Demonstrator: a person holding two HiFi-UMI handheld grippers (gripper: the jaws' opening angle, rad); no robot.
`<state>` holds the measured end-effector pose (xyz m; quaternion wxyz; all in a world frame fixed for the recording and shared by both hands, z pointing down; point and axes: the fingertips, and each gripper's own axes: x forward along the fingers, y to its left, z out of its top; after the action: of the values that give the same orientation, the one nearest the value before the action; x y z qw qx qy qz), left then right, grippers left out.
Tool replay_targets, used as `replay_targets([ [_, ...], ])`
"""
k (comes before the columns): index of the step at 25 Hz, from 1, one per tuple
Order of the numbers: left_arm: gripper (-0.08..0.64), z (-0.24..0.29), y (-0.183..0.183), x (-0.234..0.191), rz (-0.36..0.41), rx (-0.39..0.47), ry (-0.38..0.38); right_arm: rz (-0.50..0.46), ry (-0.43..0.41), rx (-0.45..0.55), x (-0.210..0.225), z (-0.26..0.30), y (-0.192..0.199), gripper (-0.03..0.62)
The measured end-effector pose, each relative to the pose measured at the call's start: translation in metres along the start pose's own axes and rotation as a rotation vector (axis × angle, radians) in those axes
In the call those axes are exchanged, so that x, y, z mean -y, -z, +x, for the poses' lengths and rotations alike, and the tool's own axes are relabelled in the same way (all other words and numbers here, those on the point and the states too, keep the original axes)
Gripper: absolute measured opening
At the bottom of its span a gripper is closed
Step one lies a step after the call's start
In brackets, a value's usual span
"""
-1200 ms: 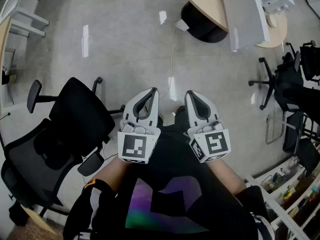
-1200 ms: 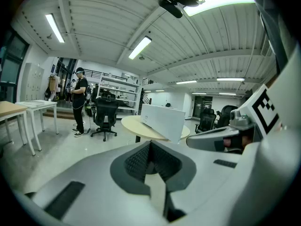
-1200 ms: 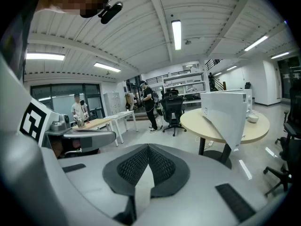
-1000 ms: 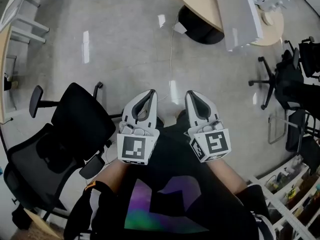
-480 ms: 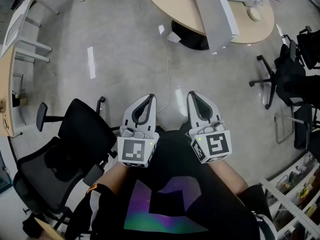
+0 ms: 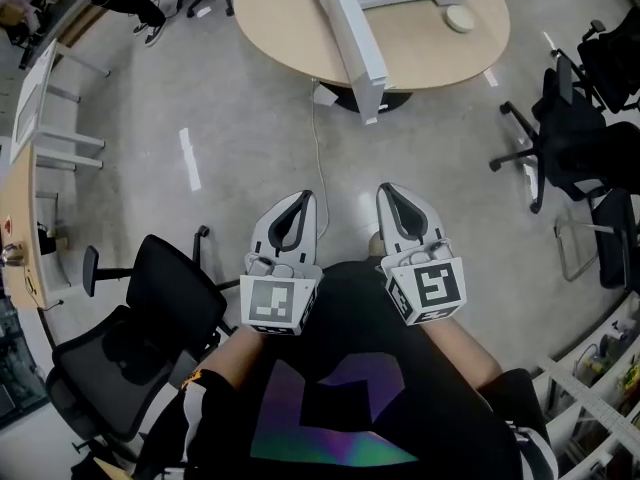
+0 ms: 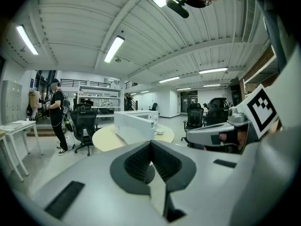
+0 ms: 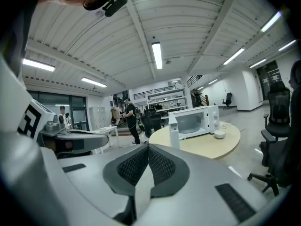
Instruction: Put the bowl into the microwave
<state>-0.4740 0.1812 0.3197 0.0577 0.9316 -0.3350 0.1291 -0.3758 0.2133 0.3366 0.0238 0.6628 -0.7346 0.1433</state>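
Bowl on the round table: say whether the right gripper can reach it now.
Probably not yet. The right gripper, jaws shut and empty, is held near the person's body, open floor away from the table. The bowl stands uncovered beside the microwave; stepping closer should do it.

a black office chair (image 6: 165, 303) stands well apart from the round table (image 6: 285, 23).

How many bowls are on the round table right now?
1. A small white bowl sits on the round table, beside the microwave. Its open door may hide more.
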Motion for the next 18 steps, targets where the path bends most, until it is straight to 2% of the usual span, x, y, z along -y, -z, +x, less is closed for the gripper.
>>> replay_targets([
  [8,0.046,0.048,-0.01,0.054,-0.004,0.011,0.012,-0.006,0.034,0.02,0.074,-0.026,-0.008,0.017],
  [18,0.046,0.09,-0.012,0.121,-0.001,0.009,0.106,0.003,0.12,0.013,0.139,-0.069,-0.003,0.017],
])
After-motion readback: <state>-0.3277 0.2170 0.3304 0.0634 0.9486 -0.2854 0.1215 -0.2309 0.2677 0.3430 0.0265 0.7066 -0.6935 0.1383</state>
